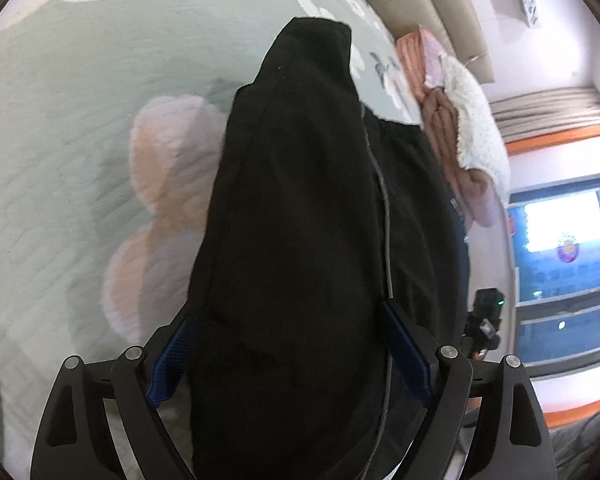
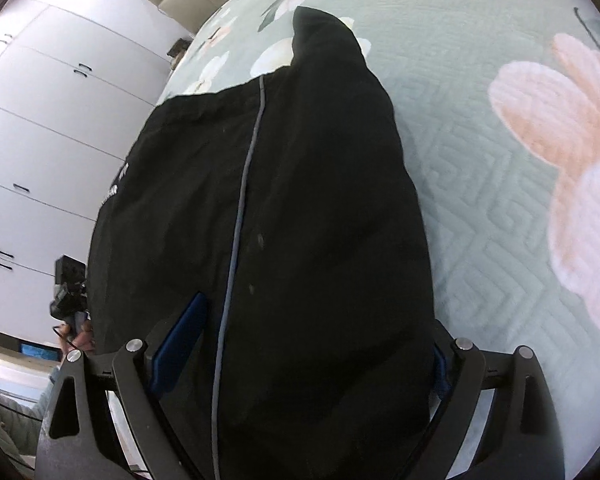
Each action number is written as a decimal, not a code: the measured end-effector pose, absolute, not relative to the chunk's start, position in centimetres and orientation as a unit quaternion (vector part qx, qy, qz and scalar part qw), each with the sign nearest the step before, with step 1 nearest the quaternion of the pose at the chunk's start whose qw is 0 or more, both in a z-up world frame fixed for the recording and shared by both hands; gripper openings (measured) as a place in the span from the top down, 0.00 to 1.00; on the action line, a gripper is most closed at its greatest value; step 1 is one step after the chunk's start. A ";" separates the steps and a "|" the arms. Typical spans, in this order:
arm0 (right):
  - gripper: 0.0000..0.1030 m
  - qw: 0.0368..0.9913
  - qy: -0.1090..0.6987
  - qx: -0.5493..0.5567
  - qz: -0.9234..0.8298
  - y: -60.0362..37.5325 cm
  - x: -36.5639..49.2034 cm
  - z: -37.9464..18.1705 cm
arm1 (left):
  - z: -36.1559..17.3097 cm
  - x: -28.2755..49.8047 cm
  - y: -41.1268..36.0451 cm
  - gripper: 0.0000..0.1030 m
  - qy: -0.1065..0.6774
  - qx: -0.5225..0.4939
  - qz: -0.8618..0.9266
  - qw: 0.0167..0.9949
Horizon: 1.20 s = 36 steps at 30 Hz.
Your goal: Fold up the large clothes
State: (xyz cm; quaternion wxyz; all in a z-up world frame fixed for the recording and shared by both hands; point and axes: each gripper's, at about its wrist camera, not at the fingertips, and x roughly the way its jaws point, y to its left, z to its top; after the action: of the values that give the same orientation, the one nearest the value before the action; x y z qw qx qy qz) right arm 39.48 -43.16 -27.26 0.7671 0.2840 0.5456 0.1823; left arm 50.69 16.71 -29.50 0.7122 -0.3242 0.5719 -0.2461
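— Pale green quilted bedspread (image 2: 480, 128) with big pink flowers fills the background; white wardrobe doors (image 2: 48, 120) stand on one side, a window (image 1: 564, 264) on the other.

— And the garment?

— Black garment (image 2: 300, 200) with a thin grey stripe hangs between both tools, its far end trailing on the bedspread; the left gripper (image 1: 292, 360) has cloth bunched between its blue pads, the right gripper (image 2: 300, 360) likewise (fabric hides the fingertips, so the clamp seems closed on it, though I can't be sure).
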 end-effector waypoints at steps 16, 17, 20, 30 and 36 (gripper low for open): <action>0.14 0.742 0.556 0.257 0.273 -39.8 41.0 -27.5 | -30.3 51.5 15.1 0.23 0.579 -0.352 -0.288 0.676; 0.16 0.743 0.553 0.263 0.271 -39.9 40.9 -27.4 | -29.9 51.2 15.0 0.24 0.576 -0.350 -0.274 0.686; 0.39 0.761 0.536 0.258 0.259 -39.6 40.5 -25.6 | -27.1 49.4 14.6 0.59 0.536 -0.314 -0.264 0.738; 0.60 0.819 0.468 0.186 0.275 -36.9 33.8 -13.6 | -14.3 41.0 13.5 0.65 0.437 -0.291 -0.322 0.788; 0.60 0.824 0.462 0.164 0.283 -37.0 31.6 -12.8 | -9.5 34.0 16.6 0.65 0.424 -0.281 -0.345 0.788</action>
State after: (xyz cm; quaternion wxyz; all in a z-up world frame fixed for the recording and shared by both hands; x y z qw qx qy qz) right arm 31.63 -37.05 -12.77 0.8245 0.1638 0.4622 0.2826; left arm 34.05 16.62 -9.50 0.7884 -0.2814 0.4244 -0.3451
